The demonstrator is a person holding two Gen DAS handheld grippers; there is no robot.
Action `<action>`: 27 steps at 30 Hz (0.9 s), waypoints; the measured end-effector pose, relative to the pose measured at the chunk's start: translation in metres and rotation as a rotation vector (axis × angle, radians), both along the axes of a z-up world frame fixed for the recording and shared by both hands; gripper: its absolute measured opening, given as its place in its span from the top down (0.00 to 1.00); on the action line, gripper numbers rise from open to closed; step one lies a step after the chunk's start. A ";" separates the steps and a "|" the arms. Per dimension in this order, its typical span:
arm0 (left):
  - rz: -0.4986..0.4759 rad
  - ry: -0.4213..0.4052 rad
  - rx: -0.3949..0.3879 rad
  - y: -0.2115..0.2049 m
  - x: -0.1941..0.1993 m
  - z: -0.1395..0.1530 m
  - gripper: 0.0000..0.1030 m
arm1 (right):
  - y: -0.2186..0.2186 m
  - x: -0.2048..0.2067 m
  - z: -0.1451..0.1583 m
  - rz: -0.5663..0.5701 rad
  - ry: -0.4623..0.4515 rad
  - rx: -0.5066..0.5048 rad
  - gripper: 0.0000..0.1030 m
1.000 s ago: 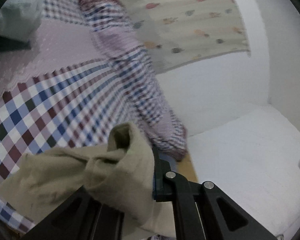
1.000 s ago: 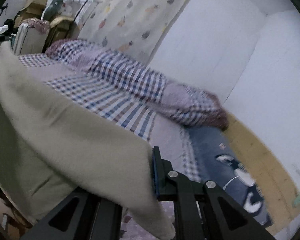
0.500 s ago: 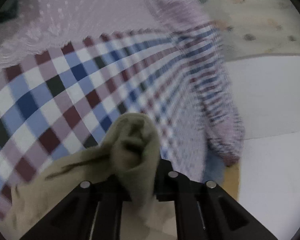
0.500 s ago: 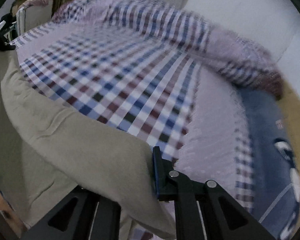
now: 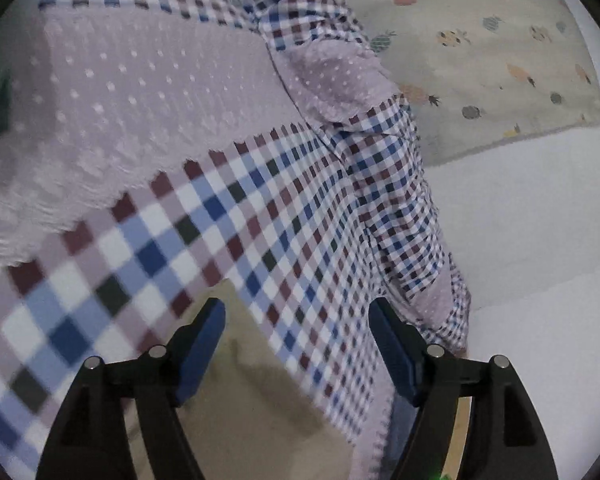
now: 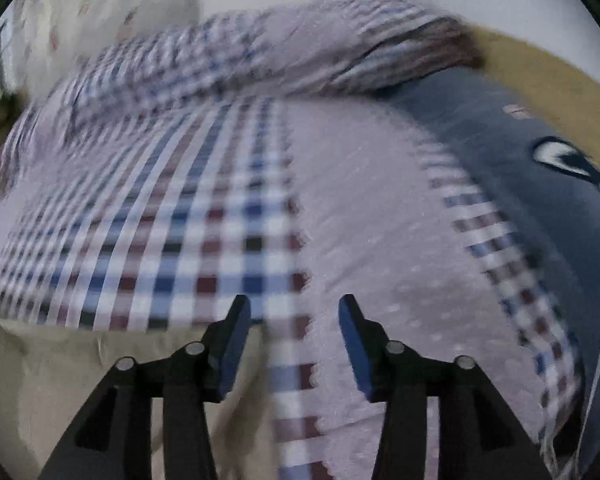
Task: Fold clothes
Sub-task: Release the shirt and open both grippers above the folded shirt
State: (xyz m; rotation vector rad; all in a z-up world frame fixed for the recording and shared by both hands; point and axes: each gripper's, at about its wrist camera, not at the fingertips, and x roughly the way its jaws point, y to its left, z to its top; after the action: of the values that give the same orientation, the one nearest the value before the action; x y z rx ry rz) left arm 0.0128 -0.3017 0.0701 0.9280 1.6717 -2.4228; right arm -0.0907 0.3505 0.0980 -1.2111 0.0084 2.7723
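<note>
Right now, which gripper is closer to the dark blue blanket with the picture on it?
Right. The right gripper hangs open over the checked bedspread, with the blue blanket just beside it. The left gripper shows no blue blanket nearby.

**Bed covered by a checked quilt**

The bed is covered by a checked quilt (image 5: 260,240) with pink dotted panels. A beige garment (image 5: 260,408) is laid on its near edge. A rolled checked blanket (image 6: 300,52) is seen along the far side, and a blue sheet (image 6: 520,168) at right.
</note>
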 end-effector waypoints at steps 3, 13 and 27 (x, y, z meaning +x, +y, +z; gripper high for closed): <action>-0.024 -0.007 -0.098 0.002 0.028 -0.001 0.22 | 0.016 0.023 0.001 -0.010 0.009 -0.063 0.41; -0.086 -0.031 -0.274 0.056 0.153 -0.021 0.22 | 0.021 0.181 -0.028 -0.076 0.046 -0.358 0.34; -0.039 -0.151 -0.243 0.059 0.231 -0.035 0.22 | -0.032 0.286 -0.032 -0.036 0.183 -0.402 0.24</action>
State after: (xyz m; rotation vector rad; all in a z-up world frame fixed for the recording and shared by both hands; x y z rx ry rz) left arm 0.2435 -0.2426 0.0347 1.0813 1.2880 -2.4397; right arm 0.1954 0.3190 0.0662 -1.0044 0.6228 2.9256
